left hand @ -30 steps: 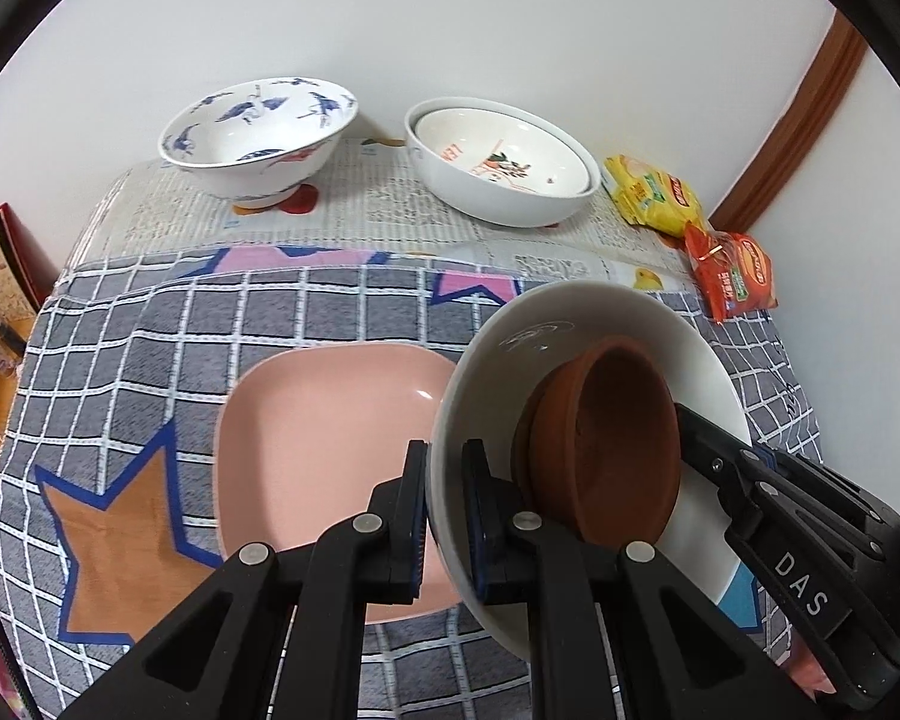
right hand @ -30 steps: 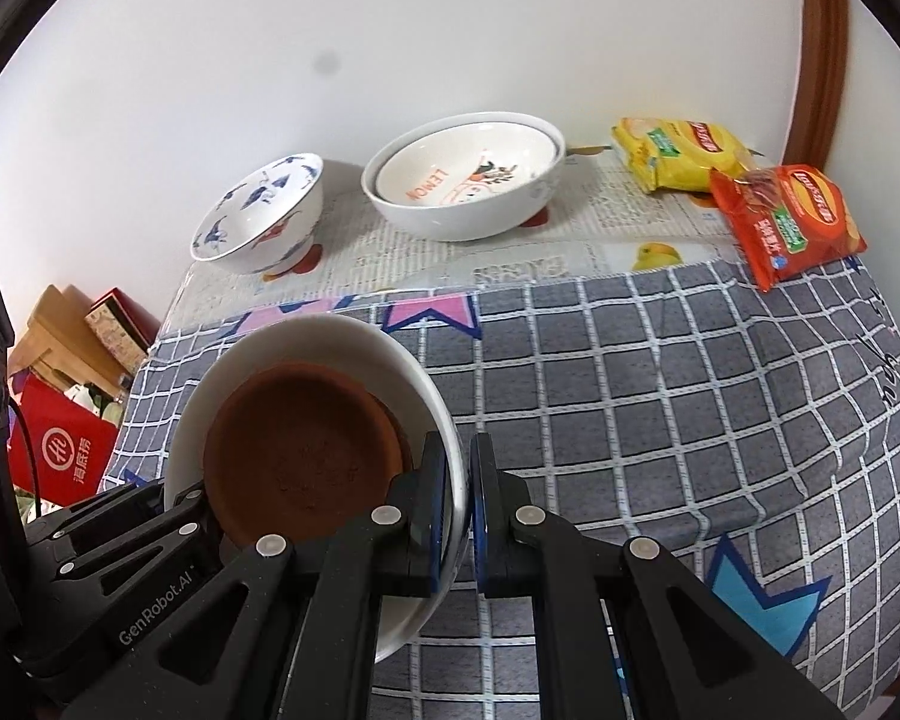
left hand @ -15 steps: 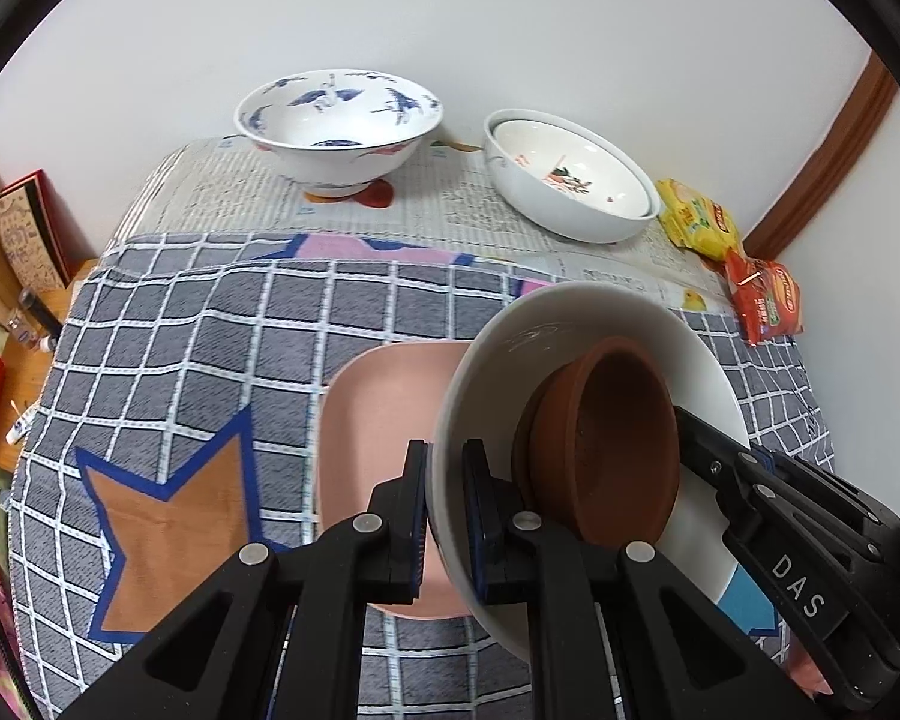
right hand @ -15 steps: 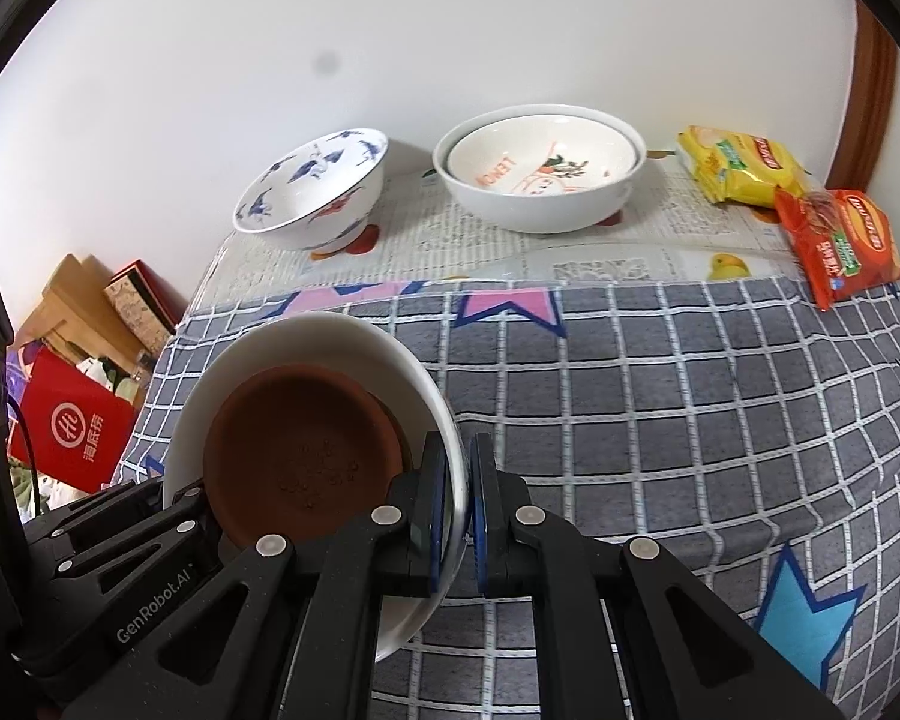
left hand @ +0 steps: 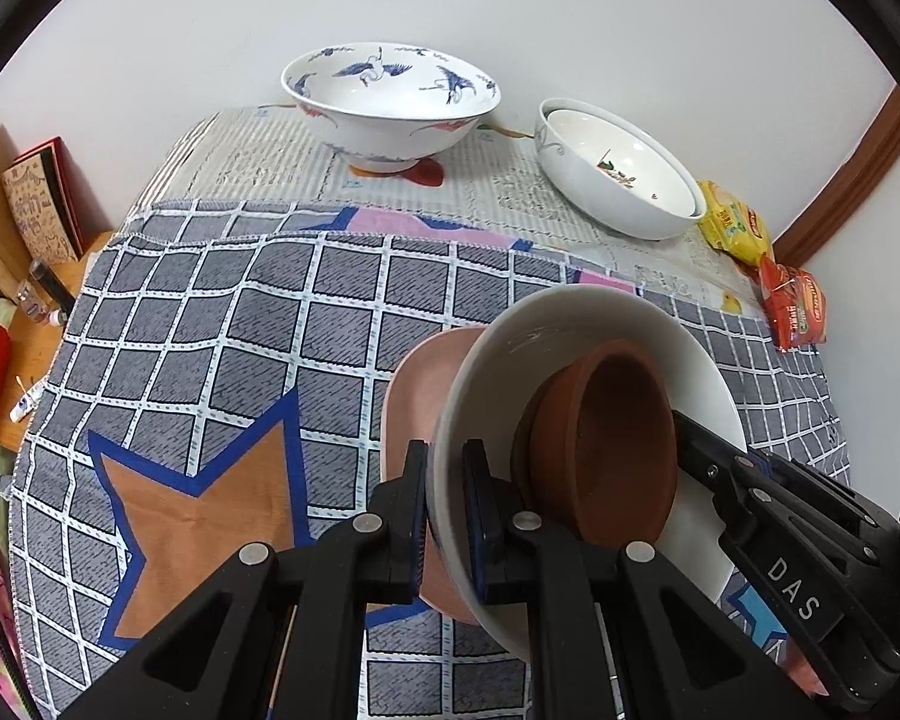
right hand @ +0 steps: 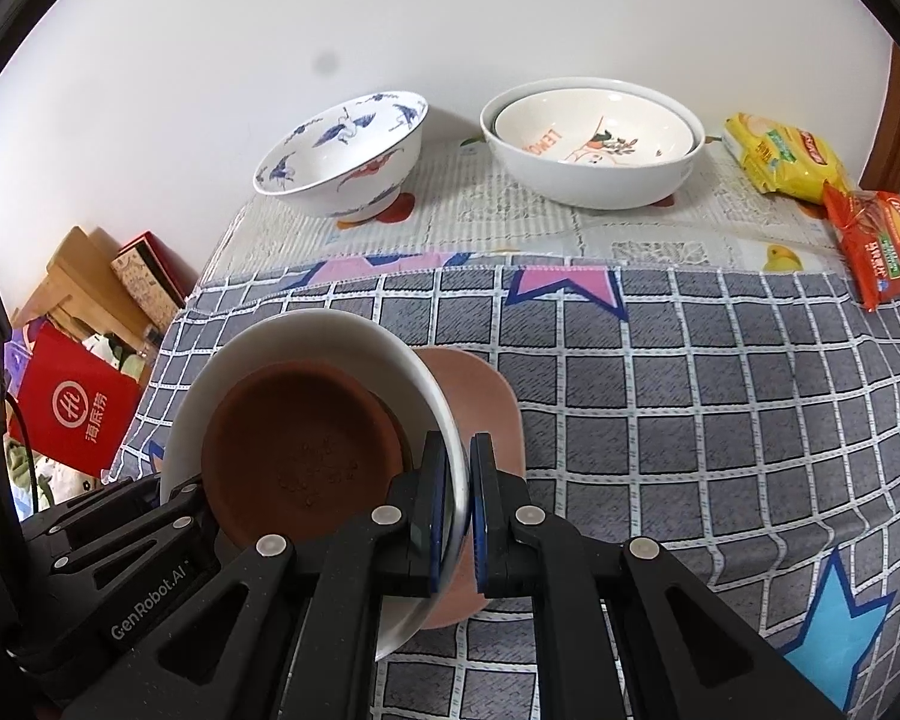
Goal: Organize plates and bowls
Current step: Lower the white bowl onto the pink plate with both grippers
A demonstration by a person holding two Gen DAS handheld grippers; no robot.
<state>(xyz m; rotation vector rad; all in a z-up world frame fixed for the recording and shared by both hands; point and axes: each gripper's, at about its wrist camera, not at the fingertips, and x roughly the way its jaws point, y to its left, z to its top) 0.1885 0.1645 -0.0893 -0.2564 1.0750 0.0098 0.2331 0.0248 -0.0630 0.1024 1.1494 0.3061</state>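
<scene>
Both grippers clamp the rim of one white plate [left hand: 558, 324] [right hand: 306, 330] from opposite sides, and a brown clay dish [left hand: 612, 438] [right hand: 294, 450] rests inside it. My left gripper [left hand: 447, 516] is shut on the plate's left rim; my right gripper [right hand: 459, 510] is shut on its right rim. Held above the table, the plate hangs over a pink square plate [left hand: 417, 384] [right hand: 486, 396] and hides most of it. At the back stand a blue-patterned bowl [left hand: 390, 102] [right hand: 342, 156] and a nested pair of white bowls [left hand: 618, 174] [right hand: 594, 144].
A grey checked cloth [left hand: 210, 324] [right hand: 720, 396] with star patches covers the table. Yellow and orange snack packets [left hand: 762, 264] [right hand: 828, 192] lie at the back right. Beyond the table's left edge are boxes and a red bag [right hand: 72, 408]. A white wall stands behind.
Both grippers have carried the white plate and brown dish leftward and slightly down, so it now covers more of the pink plate. The grips have not changed.
</scene>
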